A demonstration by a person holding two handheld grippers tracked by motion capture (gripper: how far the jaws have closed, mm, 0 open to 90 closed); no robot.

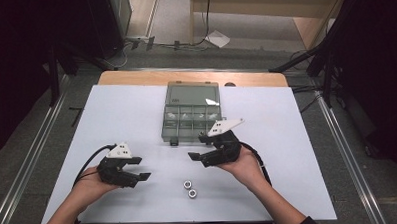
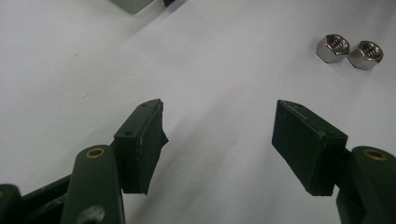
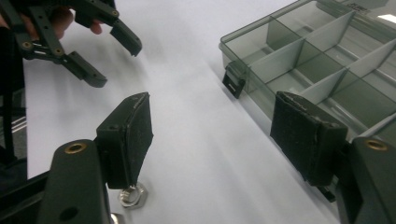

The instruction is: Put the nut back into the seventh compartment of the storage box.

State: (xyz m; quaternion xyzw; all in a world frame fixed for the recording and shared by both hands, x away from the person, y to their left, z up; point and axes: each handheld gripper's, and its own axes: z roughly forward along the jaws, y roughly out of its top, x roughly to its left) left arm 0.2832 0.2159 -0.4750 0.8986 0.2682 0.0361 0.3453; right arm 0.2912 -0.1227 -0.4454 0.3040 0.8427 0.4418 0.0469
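Observation:
Two steel hex nuts (image 1: 187,184) (image 1: 192,193) lie side by side on the white mat near the front edge. My left gripper (image 1: 140,169) hovers to their left, open, with nothing between its jaws. In the left gripper view the nuts (image 2: 332,47) (image 2: 365,54) sit beyond the open left gripper (image 2: 219,140), up to the right. My right gripper (image 1: 197,147) stands open above and slightly right of the nuts, close to the front of a clear compartment box (image 1: 187,136). In the right gripper view one nut (image 3: 133,195) shows under the near jaw of the open, empty right gripper (image 3: 212,135).
The compartment box (image 3: 238,51) has its lid (image 1: 193,94) folded back and a dark latch (image 3: 232,84) on its front wall. Small pale parts lie in its back row. The white mat (image 1: 126,114) covers a wooden table. The left gripper (image 3: 116,56) shows farther off in the right gripper view.

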